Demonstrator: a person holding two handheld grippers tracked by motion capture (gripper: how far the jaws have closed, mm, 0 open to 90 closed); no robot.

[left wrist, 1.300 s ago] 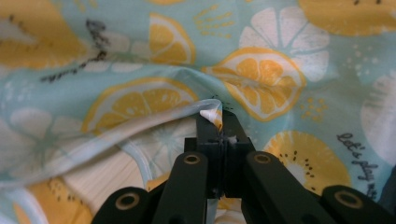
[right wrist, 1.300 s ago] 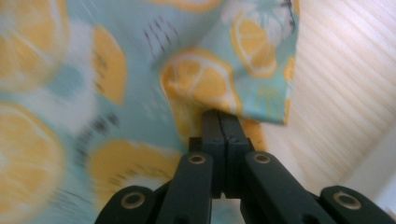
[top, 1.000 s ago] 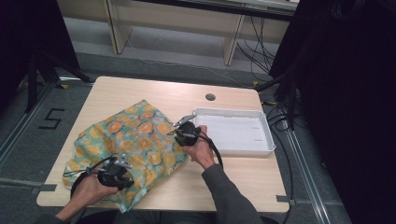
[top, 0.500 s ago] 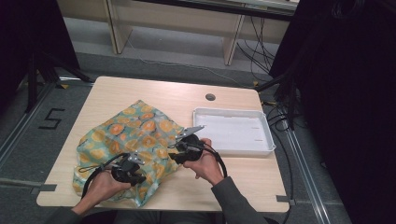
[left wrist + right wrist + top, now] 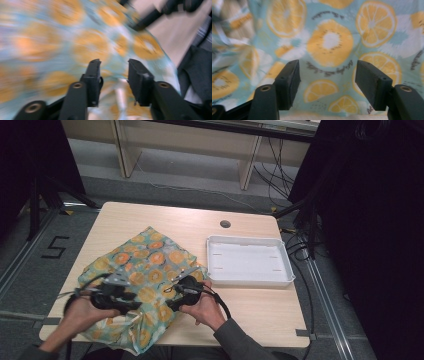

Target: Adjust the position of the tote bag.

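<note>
A light-blue cloth (image 5: 145, 265) printed with orange and lemon slices lies crumpled on the left half of the wooden table (image 5: 250, 305), its near edge hanging over the front. Both grippers hover over the cloth's near part. My left gripper (image 5: 130, 301) points right, and in the left gripper view it (image 5: 112, 72) stands open just above the blurred cloth (image 5: 75, 45). My right gripper (image 5: 173, 302) sits beside it. Seen in the right gripper view, it (image 5: 327, 82) is wide open over the flat printed cloth (image 5: 329, 42), with nothing between the jaws.
An empty white tray (image 5: 248, 279) stands on the table's right half, just right of the cloth. A round cable hole (image 5: 225, 224) is at the table's far edge. Black stands and cables crowd the floor to the left and right.
My right gripper has come away from the tray's left edge, toward the person and over the cloth's near part. The left gripper has shifted slightly forward over the cloth.
</note>
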